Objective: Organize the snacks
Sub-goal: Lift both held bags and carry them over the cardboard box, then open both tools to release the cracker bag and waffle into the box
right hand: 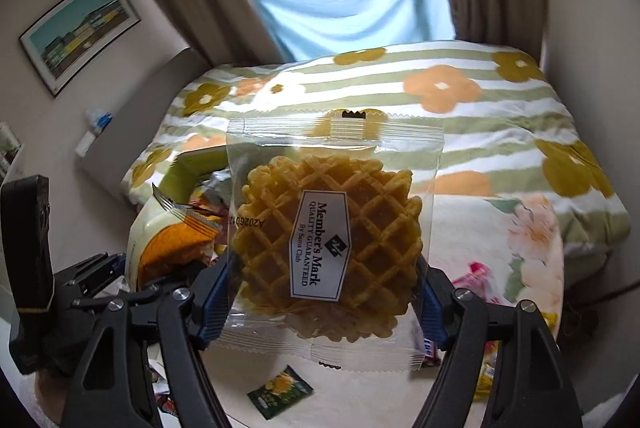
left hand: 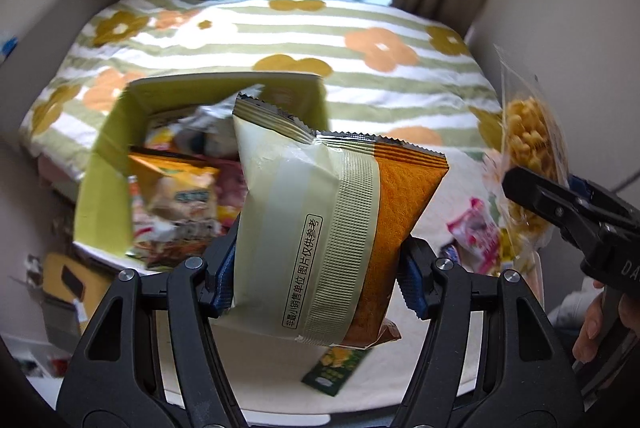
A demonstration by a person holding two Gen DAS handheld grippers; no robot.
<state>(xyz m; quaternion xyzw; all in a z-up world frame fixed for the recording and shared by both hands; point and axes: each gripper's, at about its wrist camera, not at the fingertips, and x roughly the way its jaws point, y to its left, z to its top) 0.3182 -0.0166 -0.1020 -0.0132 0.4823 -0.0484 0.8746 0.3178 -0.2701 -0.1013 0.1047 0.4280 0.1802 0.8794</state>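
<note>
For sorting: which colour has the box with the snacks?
Light green box, clearest in the left wrist view.

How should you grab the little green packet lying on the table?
The green packet lies flat on the table, apart from the other snacks, so come straight down from above. Pinch across its narrow width near the middle, one finger on each long edge. It is thin, so the jaws would probably have to scrape close to the tabletop. Both grippers are full right now.
</note>
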